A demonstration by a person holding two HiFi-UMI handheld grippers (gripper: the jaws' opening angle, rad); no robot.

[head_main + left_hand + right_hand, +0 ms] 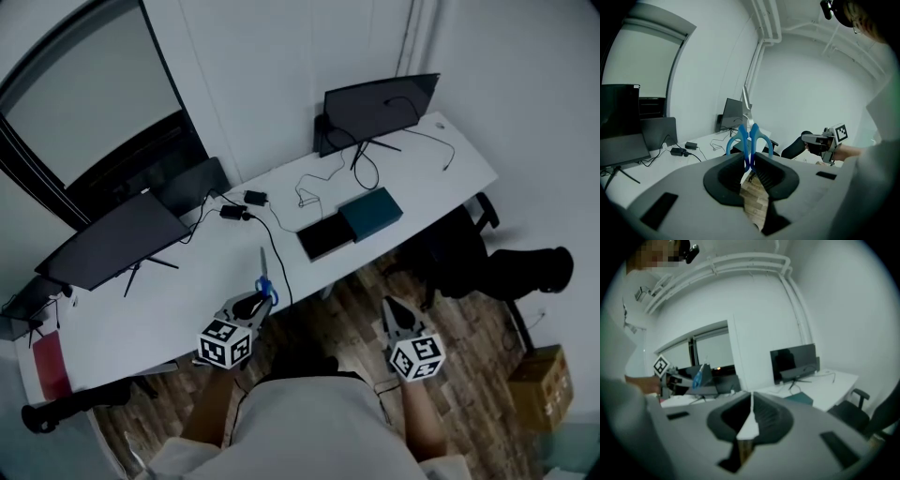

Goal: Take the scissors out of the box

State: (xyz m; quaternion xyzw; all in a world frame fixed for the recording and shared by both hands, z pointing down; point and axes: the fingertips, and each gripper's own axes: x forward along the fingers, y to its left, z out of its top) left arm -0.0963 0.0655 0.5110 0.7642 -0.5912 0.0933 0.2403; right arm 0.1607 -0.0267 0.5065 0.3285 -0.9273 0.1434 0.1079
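Observation:
Scissors with blue handles [265,286] [749,139] are clamped by the handles in my left gripper [253,305] [750,161]. Their blades [746,101] point up and away, over the front edge of the white desk [169,309]. The box lies open further right on the desk, as a teal lid [371,213] [799,399] beside a dark tray [324,237]. My right gripper [394,314] [751,408] hangs over the wooden floor in front of the desk, jaws together with nothing between them. From it I see the left gripper with the scissors [698,376].
Two dark monitors [380,108] [117,239] stand on the desk, with cables and power adapters [246,204] between them. A black office chair [511,267] is at the right, with a cardboard box [541,384] on the floor. A red item [49,366] lies at the desk's left end.

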